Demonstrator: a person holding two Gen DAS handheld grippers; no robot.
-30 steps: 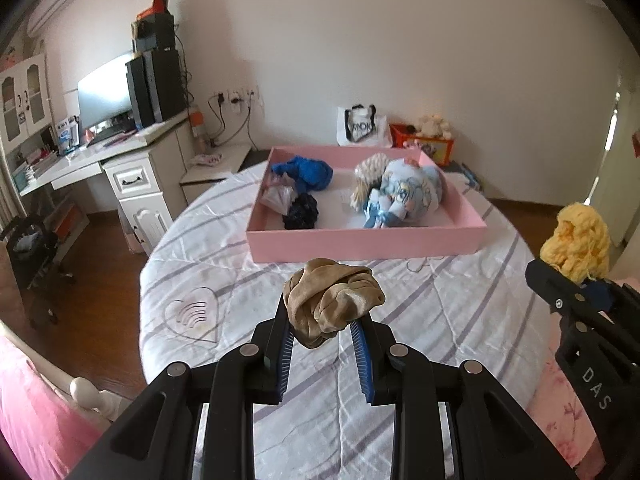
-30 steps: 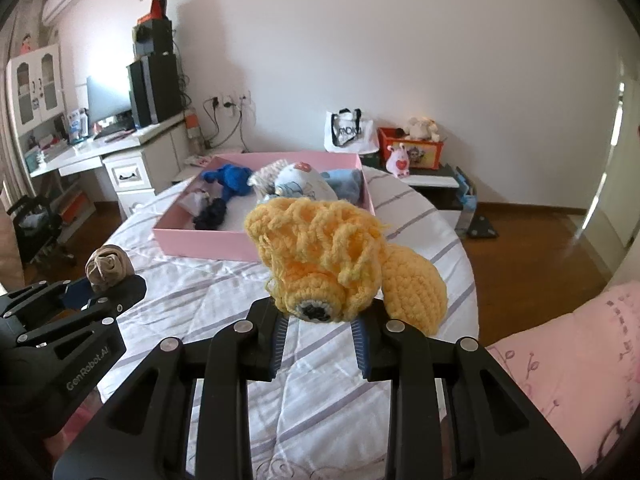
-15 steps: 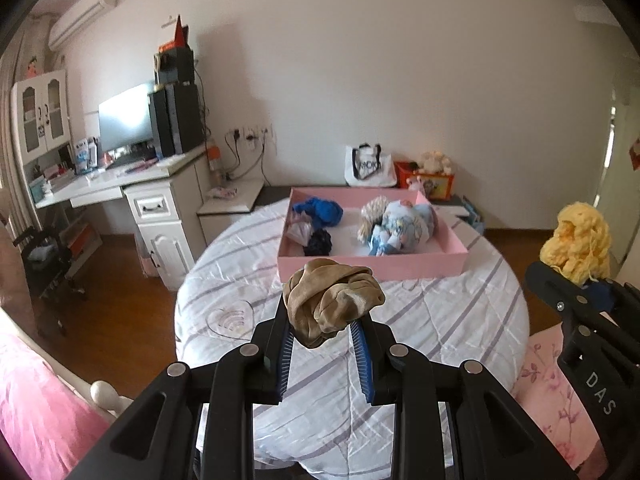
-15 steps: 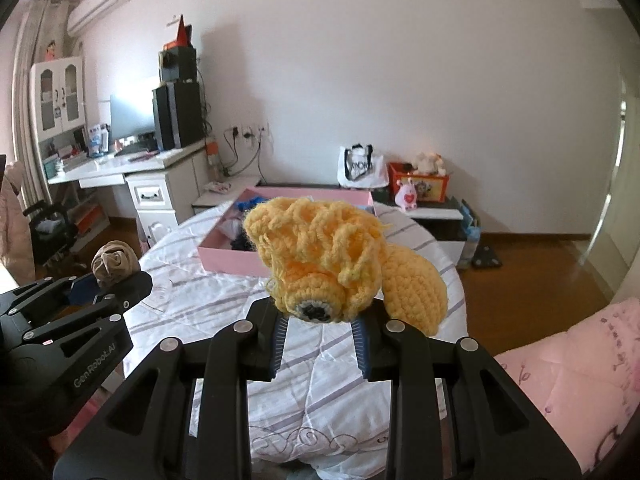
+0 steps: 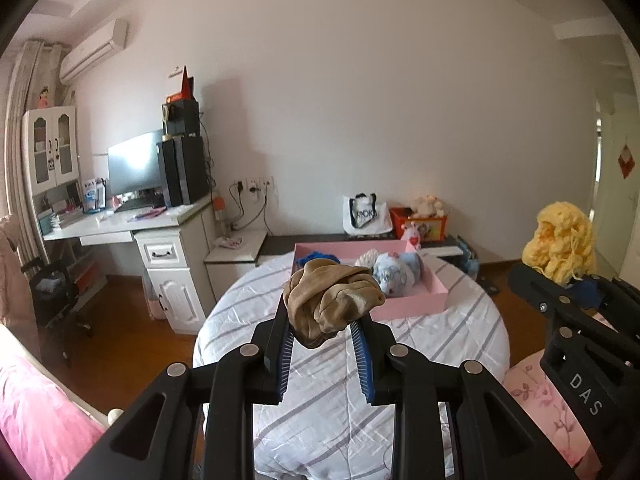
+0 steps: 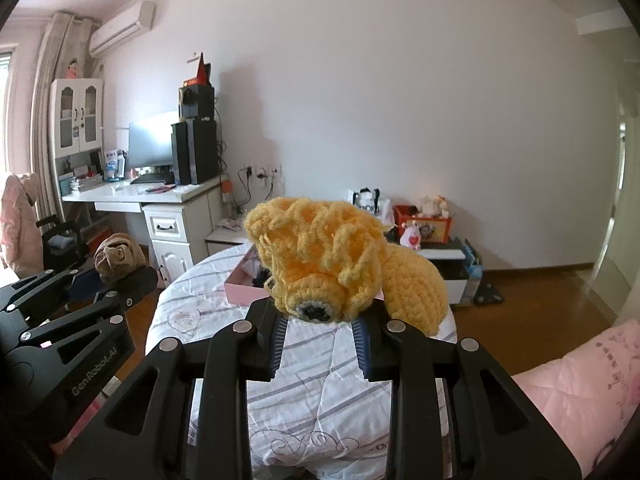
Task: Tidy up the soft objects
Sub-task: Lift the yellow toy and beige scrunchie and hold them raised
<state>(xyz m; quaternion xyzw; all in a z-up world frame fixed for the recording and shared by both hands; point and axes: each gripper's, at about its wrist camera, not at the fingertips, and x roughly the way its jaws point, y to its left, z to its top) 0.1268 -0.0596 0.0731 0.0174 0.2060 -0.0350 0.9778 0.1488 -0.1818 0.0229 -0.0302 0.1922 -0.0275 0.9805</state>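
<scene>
Nearest: my left gripper (image 5: 322,334), clenched on a bunched brown cloth (image 5: 332,302). Beside it: my right gripper (image 6: 320,330), clamped on a yellow crochet toy (image 6: 332,264), its long axis running rightward. Beyond: striped round table (image 5: 460,336). Farthest: pink tray (image 5: 416,306), straight ahead of both, the left seemingly nearer.

Premises: a home bedroom. Evidence: pink quilted bedding (image 6: 576,380) at lower right, wall air conditioner (image 5: 94,54) upper left, white computer desk (image 5: 120,224) with monitor (image 5: 134,168) at left, plush toys (image 5: 428,206) on a low shelf at centre right, wooden floor (image 6: 540,300).
</scene>
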